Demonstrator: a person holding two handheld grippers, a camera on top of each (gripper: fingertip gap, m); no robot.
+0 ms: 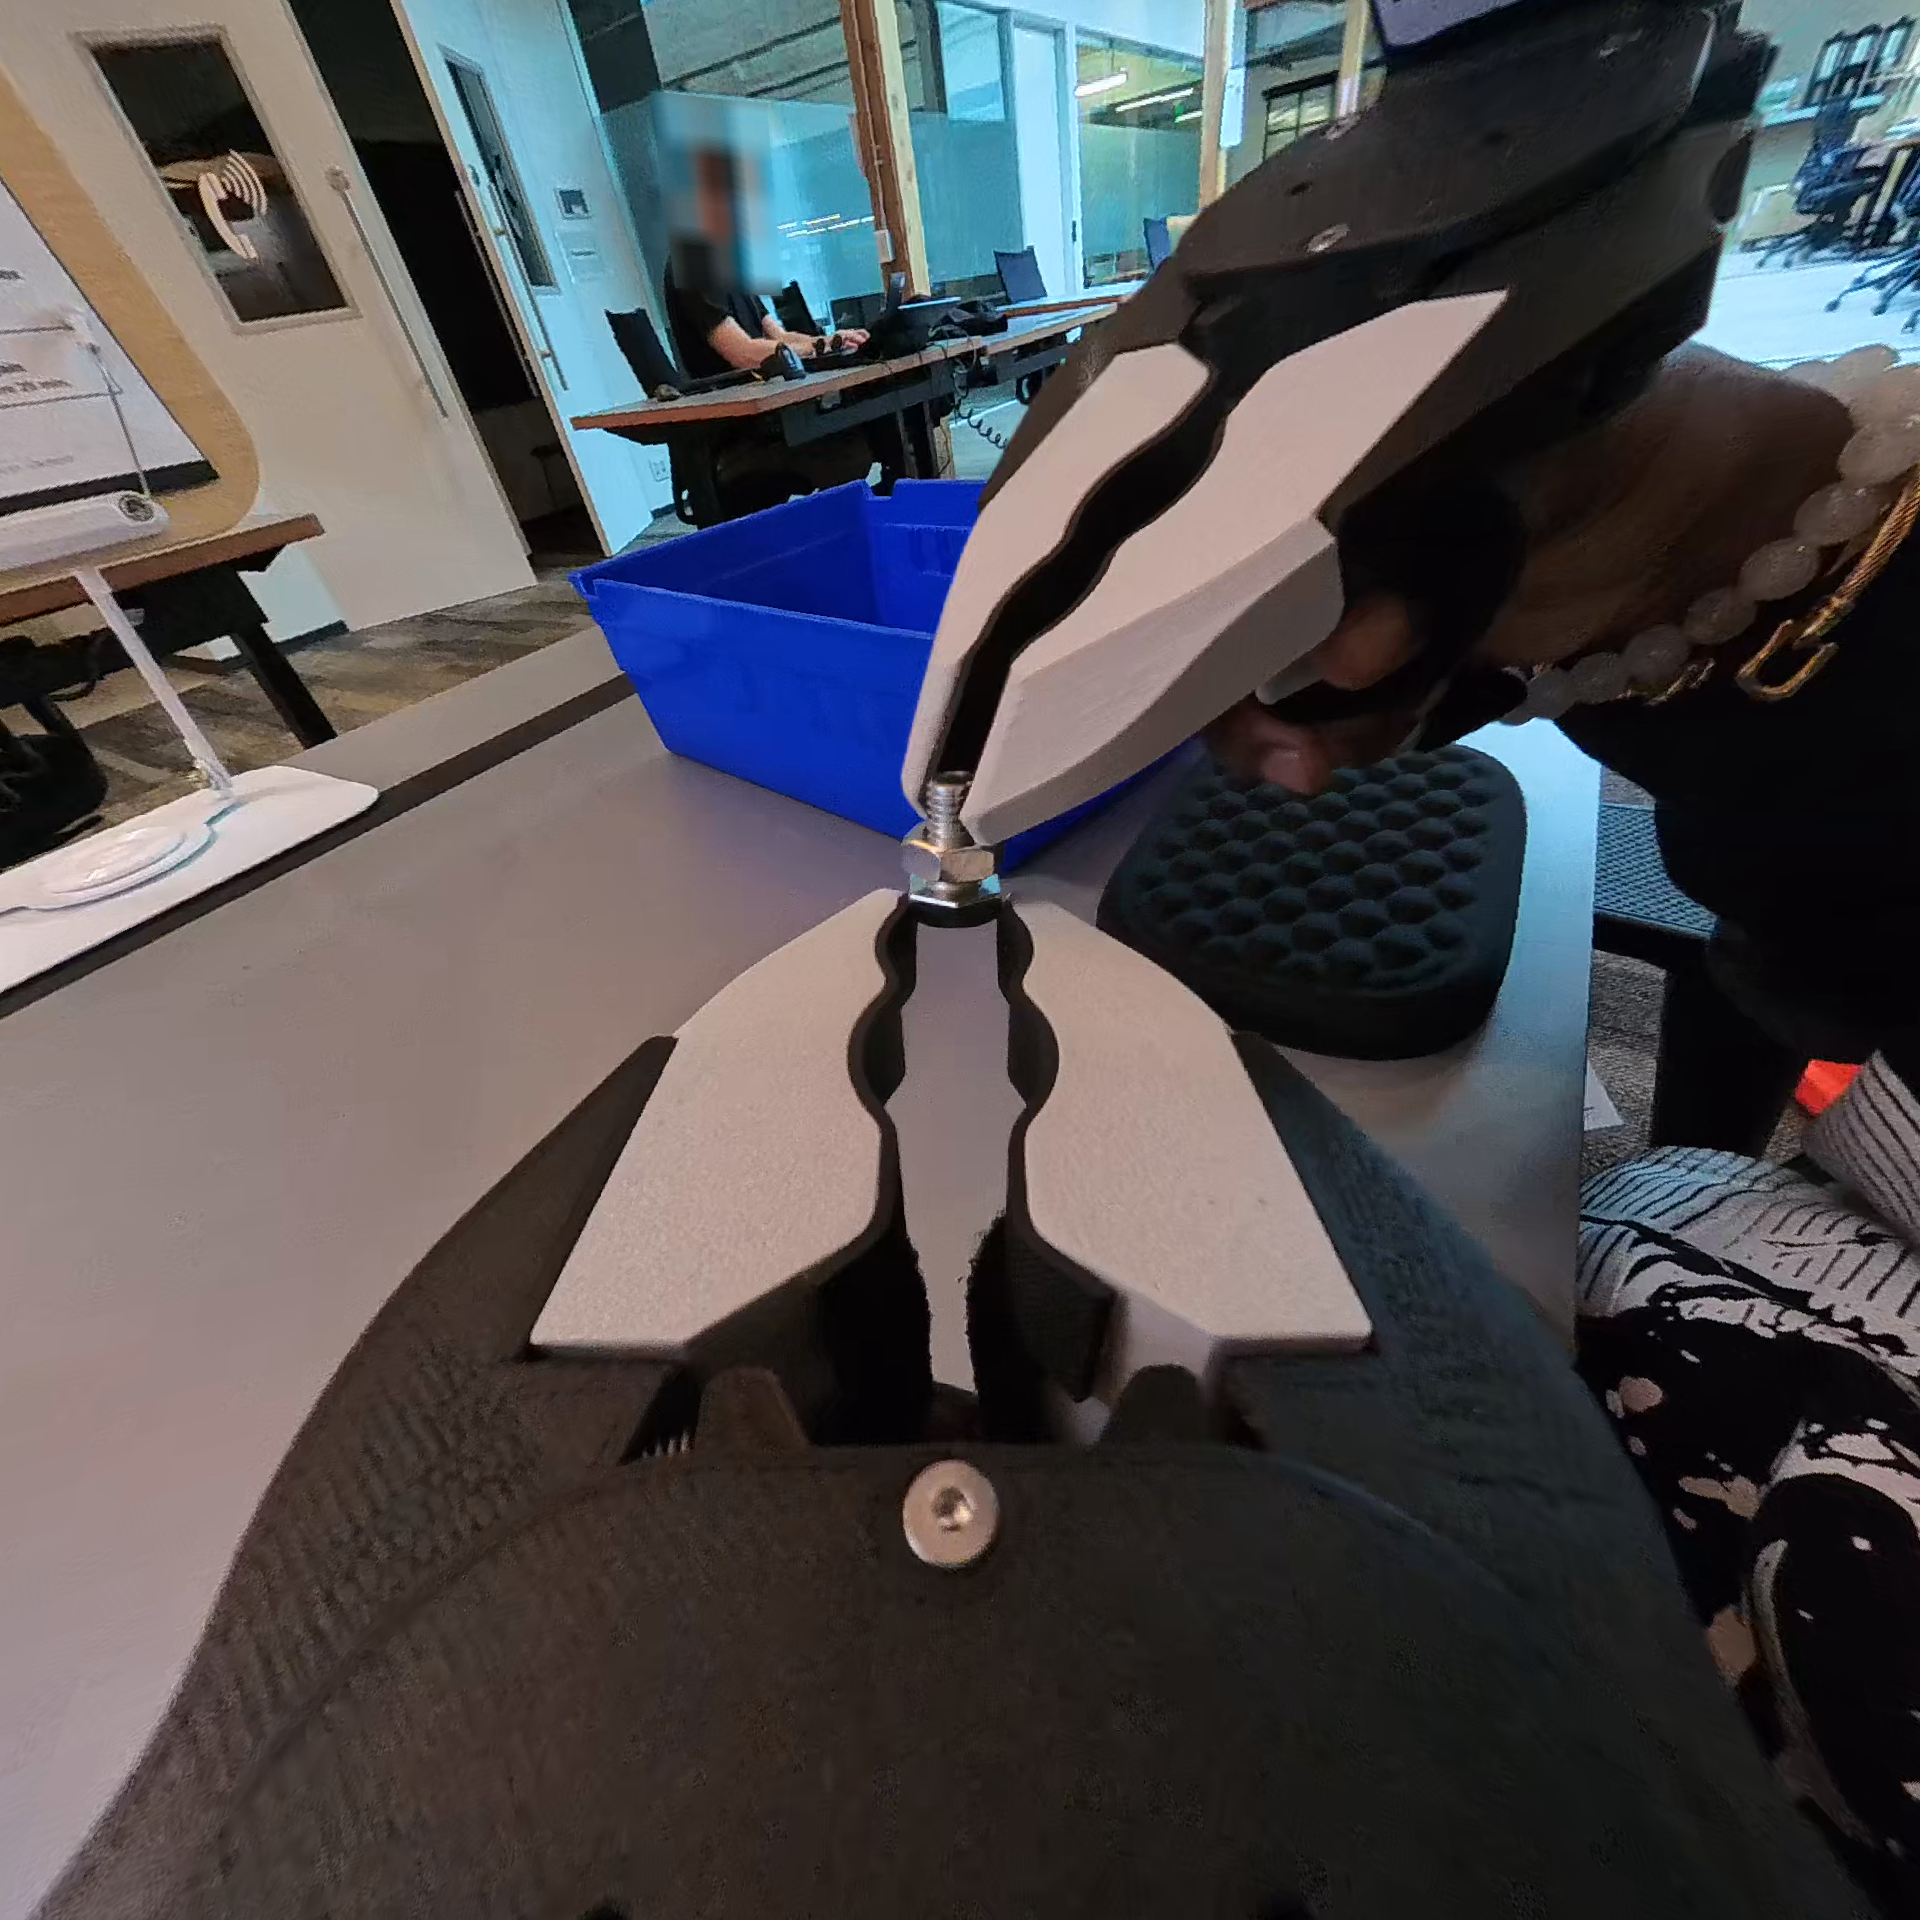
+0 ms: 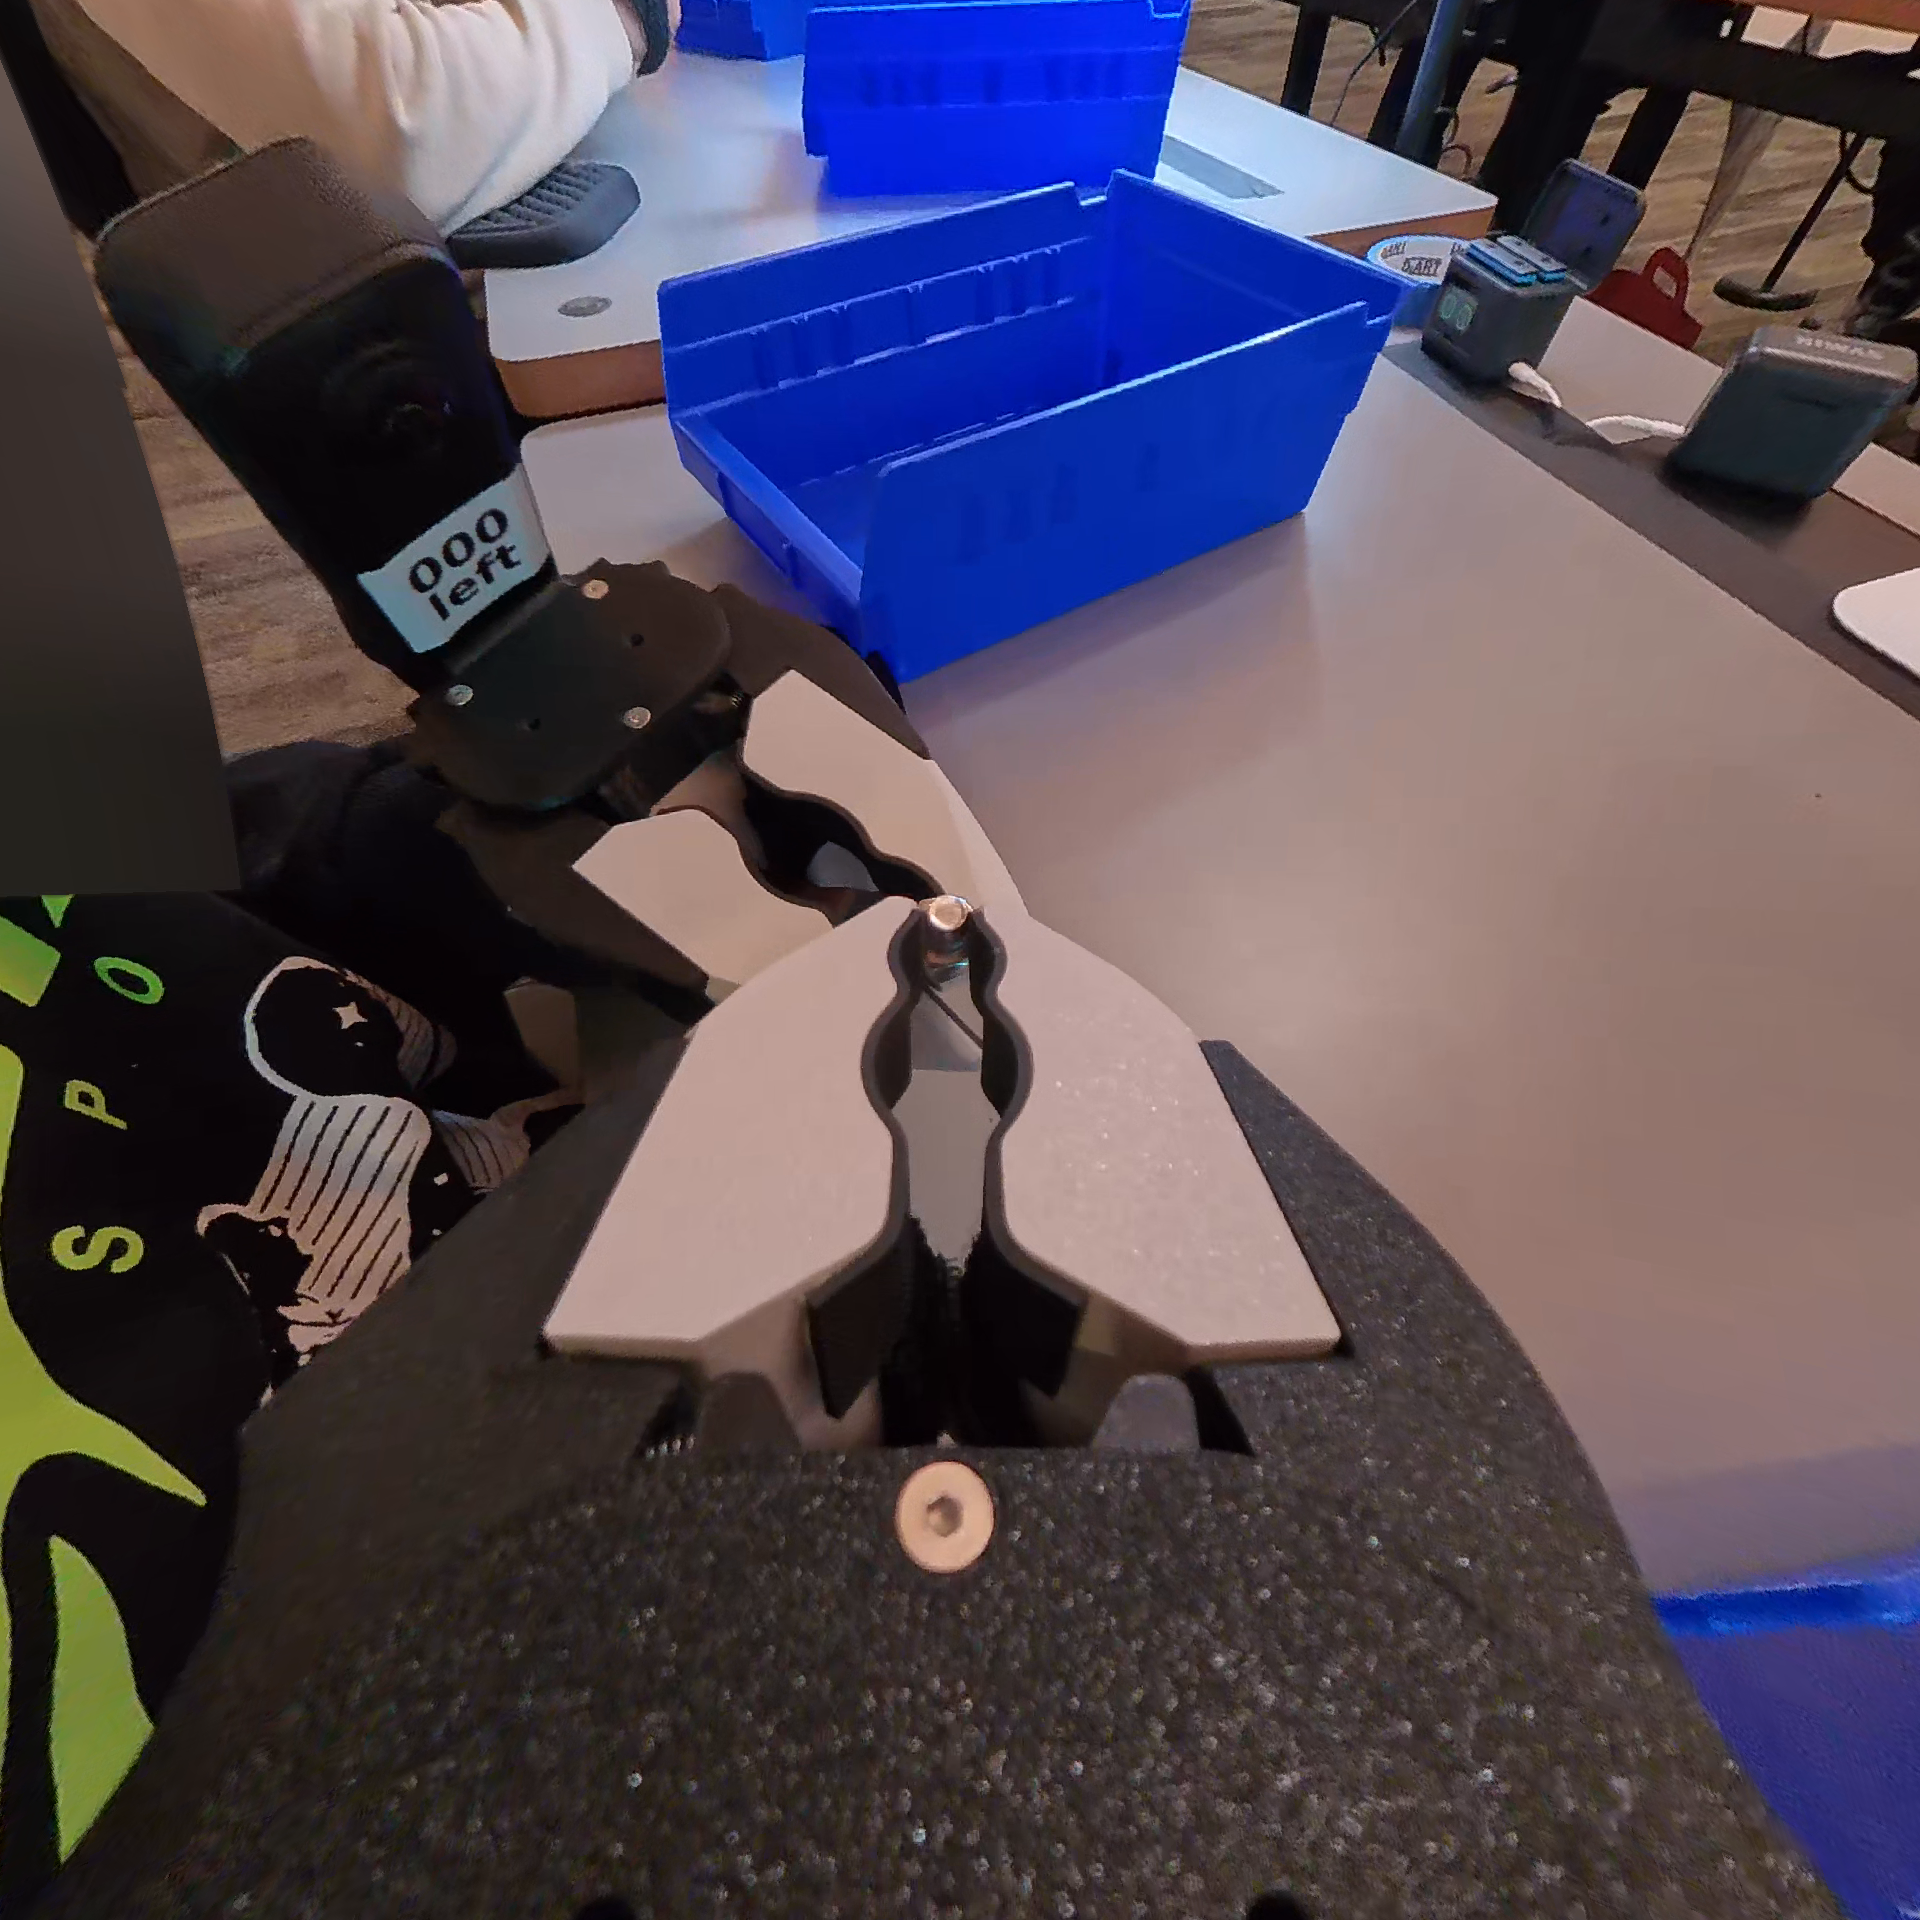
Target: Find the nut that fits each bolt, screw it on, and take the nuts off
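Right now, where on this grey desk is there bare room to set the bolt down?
Free: the grey tabletop right of the two tools, below the open blue plastic bin. Also left of that bin toward the dark seam. Crowded: the black honeycomb-textured pad beside the bin.

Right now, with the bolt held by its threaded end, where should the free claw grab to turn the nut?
Grip the upper hex nut across two opposite flats, coming from below the bolt, where the left claw is. The right claw covers the thread tip above.
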